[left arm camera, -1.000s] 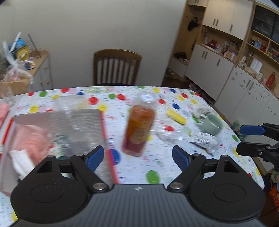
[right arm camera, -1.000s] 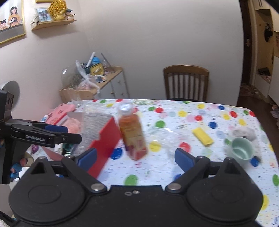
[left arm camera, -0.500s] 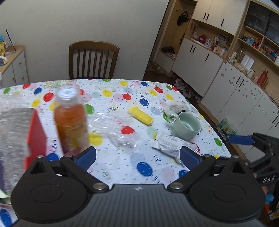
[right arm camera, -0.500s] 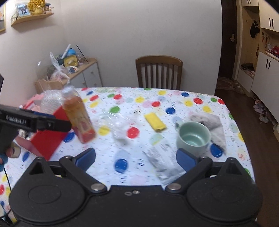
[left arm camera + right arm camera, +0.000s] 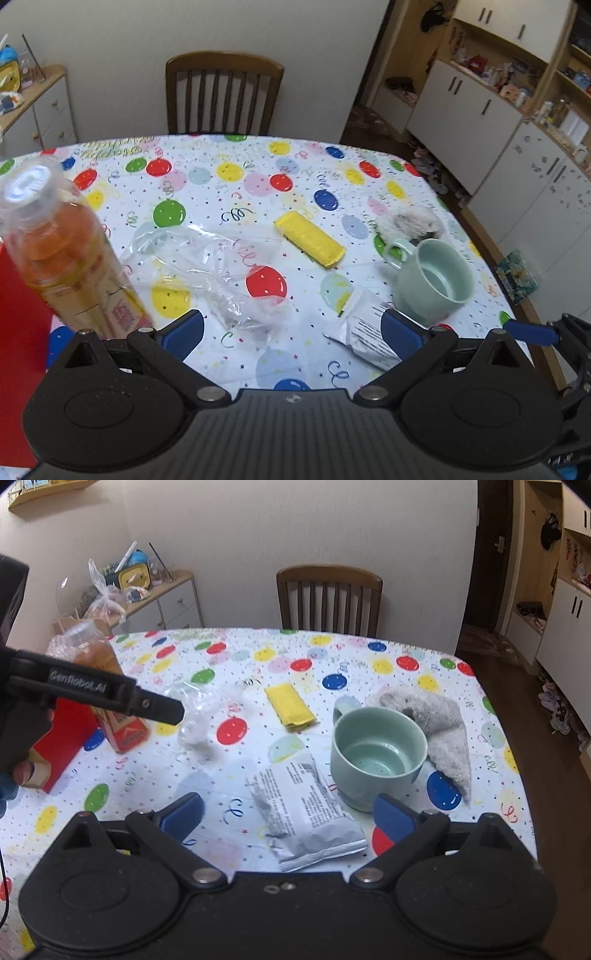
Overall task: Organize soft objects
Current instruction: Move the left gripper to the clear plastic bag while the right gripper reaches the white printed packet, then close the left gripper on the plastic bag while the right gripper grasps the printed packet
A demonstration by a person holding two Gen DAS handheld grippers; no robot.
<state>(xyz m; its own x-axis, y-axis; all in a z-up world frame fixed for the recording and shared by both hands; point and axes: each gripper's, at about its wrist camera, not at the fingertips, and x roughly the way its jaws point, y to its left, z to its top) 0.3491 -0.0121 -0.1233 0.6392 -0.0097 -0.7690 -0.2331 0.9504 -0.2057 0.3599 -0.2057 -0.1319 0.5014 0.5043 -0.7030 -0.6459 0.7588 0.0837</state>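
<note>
**Q:** State of your tongs?

**A:** Left gripper [image 5: 291, 328]: jaws have just been opening, now spread wide, nothing between them. Right gripper [image 5: 288, 808]: also wide apart, empty. Both tilt down over the balloon-print tablecloth [image 5: 258, 653].

**Q:** Layout, near to far? Use the pale green ceramic mug [image 5: 376, 753] as landmark.

**A:** Nearest me, just left of the mug: crinkled silver foil pouch [image 5: 306, 812], lying flat between my right jaws but untouched. Behind and right of the mug, touching it: grey fluffy cloth [image 5: 439, 723], partly hidden by the rim. Further back, left of the mug: folded yellow cloth [image 5: 290, 705], lying clear. Well left of the mug: crumpled clear plastic bag [image 5: 221, 273], then the tall orange-drink bottle with white cap [image 5: 70, 258], standing beside a red box [image 5: 62, 738].

**Q:** Risks?

**A:** Judgement only.
- Grey cloth leans on the mug; pulling it could drag or tip the mug.
- Clear bag is hard to see and slippery; pads may close on a thin fold and lose it.
- Bottle is tall; a left-hand sweep toward the bag could knock it over.
- Both grippers are close together; converging on one item risks collision.
</note>
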